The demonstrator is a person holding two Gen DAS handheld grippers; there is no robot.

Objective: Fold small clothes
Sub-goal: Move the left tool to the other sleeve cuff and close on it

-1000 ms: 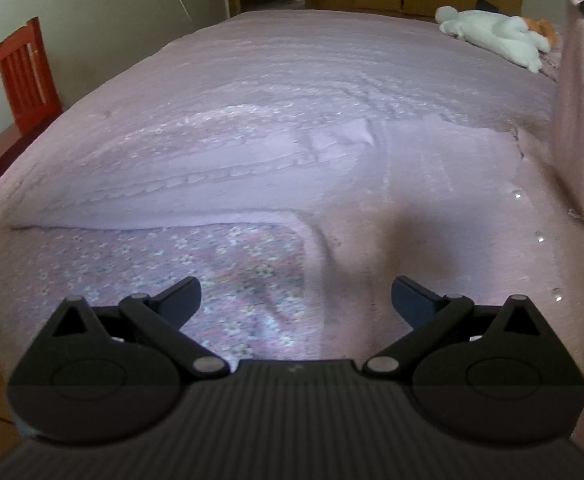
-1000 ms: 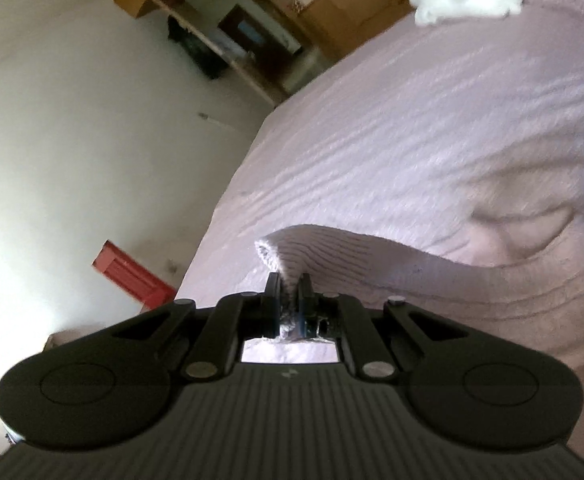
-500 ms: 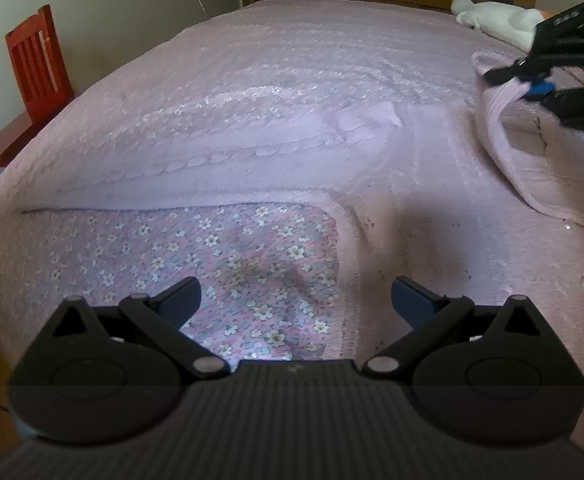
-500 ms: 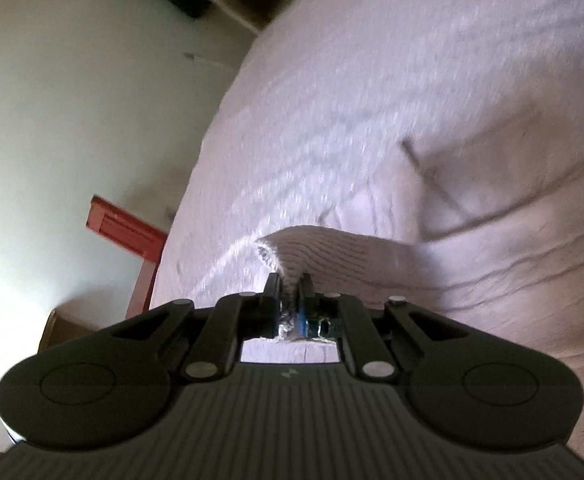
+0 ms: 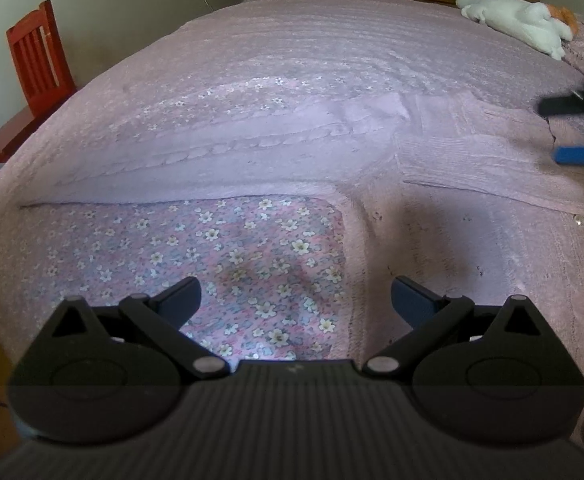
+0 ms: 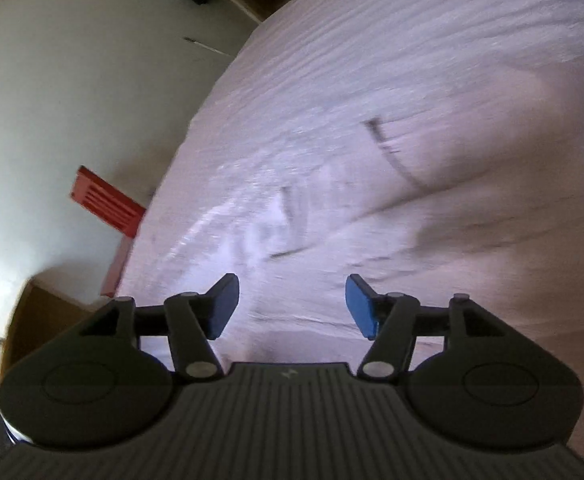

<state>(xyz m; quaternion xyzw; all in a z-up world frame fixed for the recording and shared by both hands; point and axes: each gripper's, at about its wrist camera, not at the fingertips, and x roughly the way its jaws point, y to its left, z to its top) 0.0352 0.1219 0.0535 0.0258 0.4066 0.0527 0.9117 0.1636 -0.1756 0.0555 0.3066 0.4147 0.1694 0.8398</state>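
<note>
right gripper: a moment ago pinching the sleeve, now spread wide, empty | cardigan: sleeve dropped across body, centre-right of left view | left gripper: wide apart, idle, lower centre | first fold looks laid.

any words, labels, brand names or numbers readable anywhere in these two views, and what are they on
No readable text in either view.
A small pale mark sits on the body of the left gripper, and another on the right gripper: too small to read as a letter or logo.
The pink cardigan, floral lining, red chair and plush toy show no label.
</note>
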